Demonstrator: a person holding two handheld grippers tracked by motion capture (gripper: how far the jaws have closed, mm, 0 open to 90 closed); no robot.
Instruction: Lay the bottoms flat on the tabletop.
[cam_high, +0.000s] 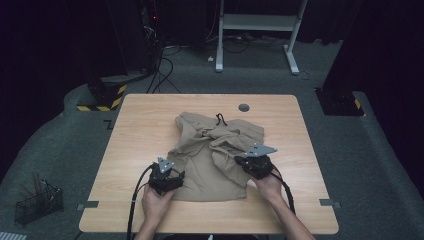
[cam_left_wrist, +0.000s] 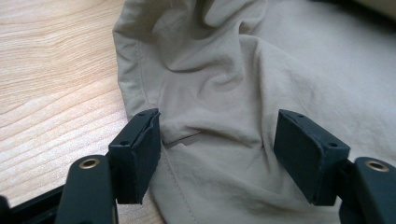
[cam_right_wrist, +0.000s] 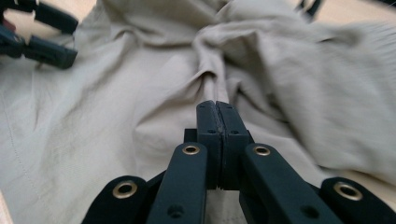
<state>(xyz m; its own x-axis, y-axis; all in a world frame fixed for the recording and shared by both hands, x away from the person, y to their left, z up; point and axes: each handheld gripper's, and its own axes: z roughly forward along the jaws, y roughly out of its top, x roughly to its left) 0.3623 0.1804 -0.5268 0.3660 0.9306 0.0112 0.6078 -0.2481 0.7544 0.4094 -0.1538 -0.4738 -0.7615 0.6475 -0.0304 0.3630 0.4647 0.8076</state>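
Starting at our left, the left tool (cam_high: 172, 176) rests low at the near-left edge of the khaki garment (cam_high: 215, 155), which lies crumpled in the middle of the wooden desk (cam_high: 135, 130). In the left gripper view its jaws stand wide apart, one by the hem and the other over the cloth, with a flat stretch of fabric and a short seam slit (cam_left_wrist: 182, 138) between them. Nothing is pinched there; the pads (cam_left_wrist: 306, 154) do not press on the cloth.

Moving right, the garment bunches into folds toward its far side, where a dark drawstring (cam_high: 220, 119) curls at the top edge.

Further right, the right tool (cam_high: 252, 162) sits over the near-right part of the garment. In the right gripper view its jaws are pressed together with a ridge of khaki fabric rising just beyond their tips, so we judge it is gripping a fold of the garment, though the pinch itself is thin and hard to see.

The risk we see: with the left tool gaping, nothing anchors the left hem, so a pull from the right could drag the whole garment across the desk instead of spreading it. The shallow pinch could also slip off if the fold is tugged hard, and closing the left tool on a single layer might catch the pocket slit and twist the cloth.
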